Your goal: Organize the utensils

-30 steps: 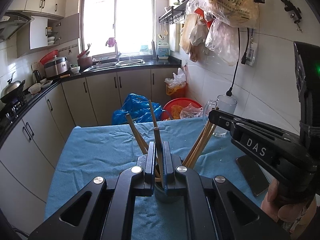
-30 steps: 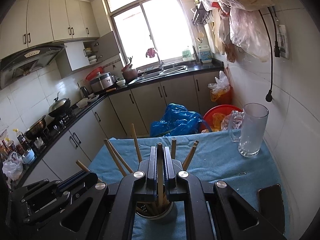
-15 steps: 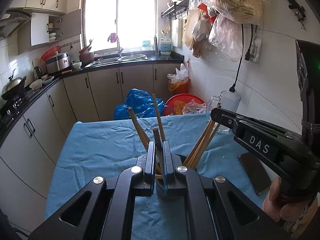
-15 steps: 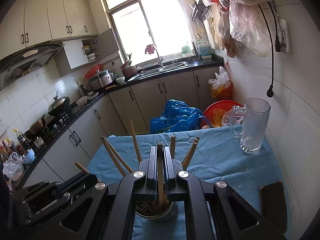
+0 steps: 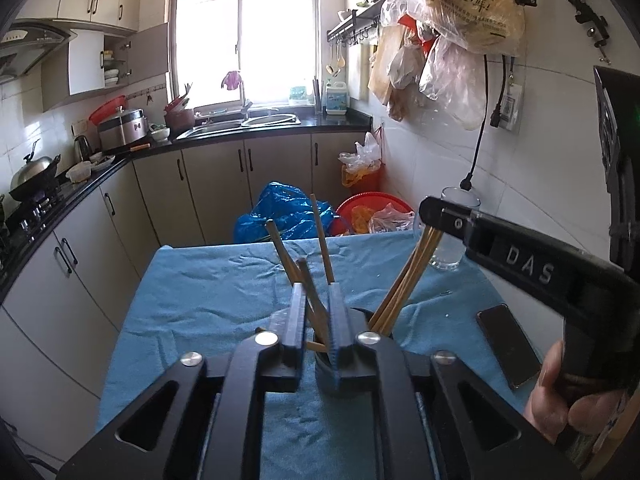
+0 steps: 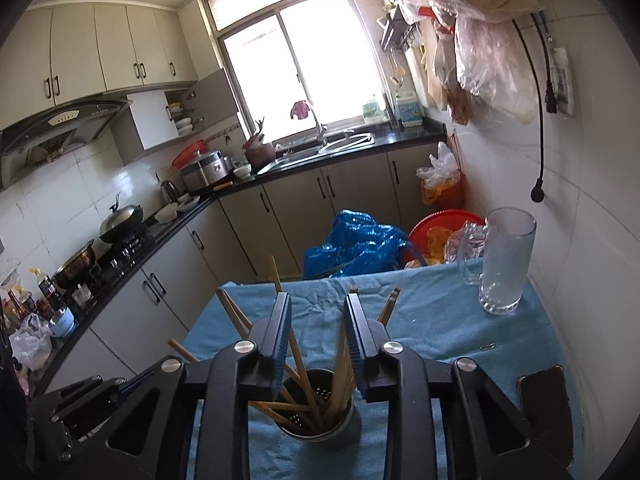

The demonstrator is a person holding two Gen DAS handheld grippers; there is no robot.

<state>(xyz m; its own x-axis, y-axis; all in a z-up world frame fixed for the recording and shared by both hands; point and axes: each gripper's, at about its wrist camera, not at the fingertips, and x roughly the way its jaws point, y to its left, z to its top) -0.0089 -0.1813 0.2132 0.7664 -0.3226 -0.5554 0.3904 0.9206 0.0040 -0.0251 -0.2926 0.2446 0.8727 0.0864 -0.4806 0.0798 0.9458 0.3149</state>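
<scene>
- The right gripper (image 6: 316, 332) is hanging over the metal holder (image 6: 320, 420), its jaws standing wide apart and gripping nothing.
- The left gripper (image 5: 316, 320) is parting a little around one chopstick (image 5: 306, 280); whether it is pinching it, I cannot tell.
- The holder is standing on the blue cloth (image 6: 432, 320), chopsticks (image 6: 296, 364) fanning out of it.
- A glass mug (image 6: 506, 260) is sitting far right, a phone (image 6: 546, 400) near right.

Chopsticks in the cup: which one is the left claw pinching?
The short wooden chopstick leaning between the left claw fingers. The other wooden chopsticks stand free in the round metal cup, fanned out to the sides.
</scene>
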